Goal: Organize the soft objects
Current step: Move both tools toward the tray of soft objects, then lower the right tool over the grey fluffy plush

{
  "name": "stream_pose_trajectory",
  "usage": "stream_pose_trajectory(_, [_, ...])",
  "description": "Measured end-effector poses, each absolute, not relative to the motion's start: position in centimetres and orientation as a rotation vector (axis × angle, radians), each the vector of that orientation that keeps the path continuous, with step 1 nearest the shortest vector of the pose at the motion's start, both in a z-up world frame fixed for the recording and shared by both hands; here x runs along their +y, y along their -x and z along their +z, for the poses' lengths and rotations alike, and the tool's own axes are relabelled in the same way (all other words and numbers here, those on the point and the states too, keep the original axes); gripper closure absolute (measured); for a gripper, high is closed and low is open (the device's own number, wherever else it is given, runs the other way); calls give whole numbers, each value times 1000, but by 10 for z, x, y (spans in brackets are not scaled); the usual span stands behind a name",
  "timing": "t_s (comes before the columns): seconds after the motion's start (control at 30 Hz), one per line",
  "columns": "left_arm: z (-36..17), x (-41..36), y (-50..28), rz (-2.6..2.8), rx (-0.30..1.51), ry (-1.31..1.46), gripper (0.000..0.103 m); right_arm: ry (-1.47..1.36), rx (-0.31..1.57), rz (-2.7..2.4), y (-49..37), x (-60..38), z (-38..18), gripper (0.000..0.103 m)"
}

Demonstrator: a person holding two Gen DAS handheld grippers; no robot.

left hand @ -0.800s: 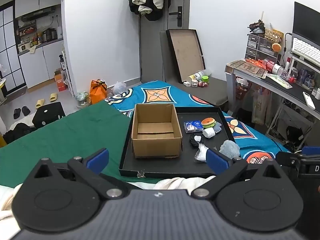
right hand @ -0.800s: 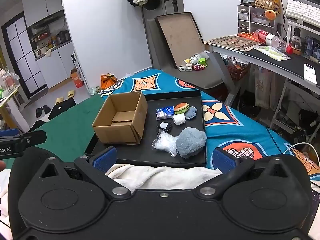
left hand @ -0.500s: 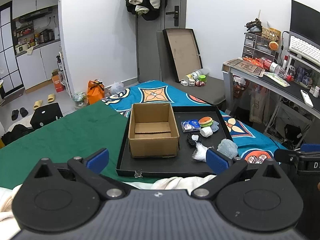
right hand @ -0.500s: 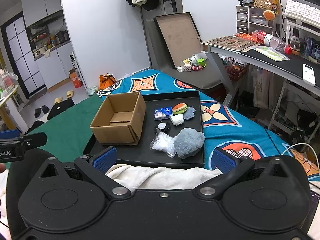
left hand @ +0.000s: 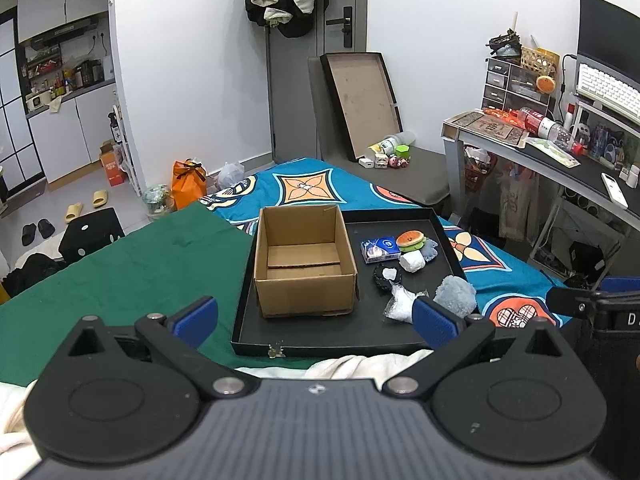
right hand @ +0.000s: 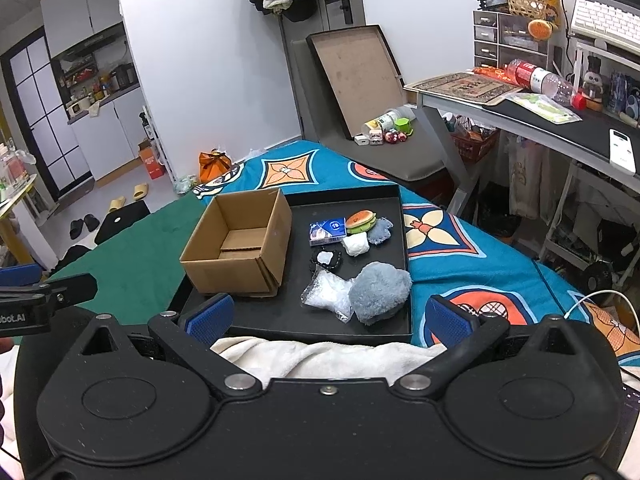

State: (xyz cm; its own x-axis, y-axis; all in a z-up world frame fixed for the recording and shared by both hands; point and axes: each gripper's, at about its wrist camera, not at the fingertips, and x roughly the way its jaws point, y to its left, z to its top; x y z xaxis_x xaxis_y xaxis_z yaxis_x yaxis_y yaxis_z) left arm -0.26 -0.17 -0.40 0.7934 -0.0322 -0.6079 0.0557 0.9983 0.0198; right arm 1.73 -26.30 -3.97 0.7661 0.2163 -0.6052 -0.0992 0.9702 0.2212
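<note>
A fluffy grey-blue plush (right hand: 379, 293) is lying at the near right corner of the black tray (right hand: 403, 216) on the bed, beside a crinkled clear bag (right hand: 329, 292) and the open cardboard box (right hand: 240, 240), while the left gripper (left hand: 314, 316) and right gripper (right hand: 328, 318) are both hovering spread apart, short of the tray's near edge, the left one's blue pad (left hand: 434, 316) partly hiding the bag.

The left tongs (left hand: 315, 316) stand wide apart, blue pads holding nothing. Beyond them a shallow black tray (left hand: 320, 338) lies on the bed, carrying an open brown cardboard box (left hand: 306, 276) with a fluffy grey-blue plush ball (left hand: 456, 301) and crinkled clear plastic bag (left hand: 398, 307) beside it.
</note>
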Motion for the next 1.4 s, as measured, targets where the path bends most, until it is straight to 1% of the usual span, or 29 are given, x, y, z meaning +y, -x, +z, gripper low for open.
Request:
stream_pose_trajectory(0.7, [-8, 2, -24, -60, 667, -23, 1, -173, 702, 155, -43, -263, -49, 0])
stream_pose_trajectory(1.13, [-18, 15, -78, -64, 709, -25, 1, -245, 706, 106, -82, -274, -63, 0])
stream_pose_trajectory(1.4, [-35, 31, -110, -47, 758, 7, 3, -259, 702, 43, -102, -286, -78, 0])
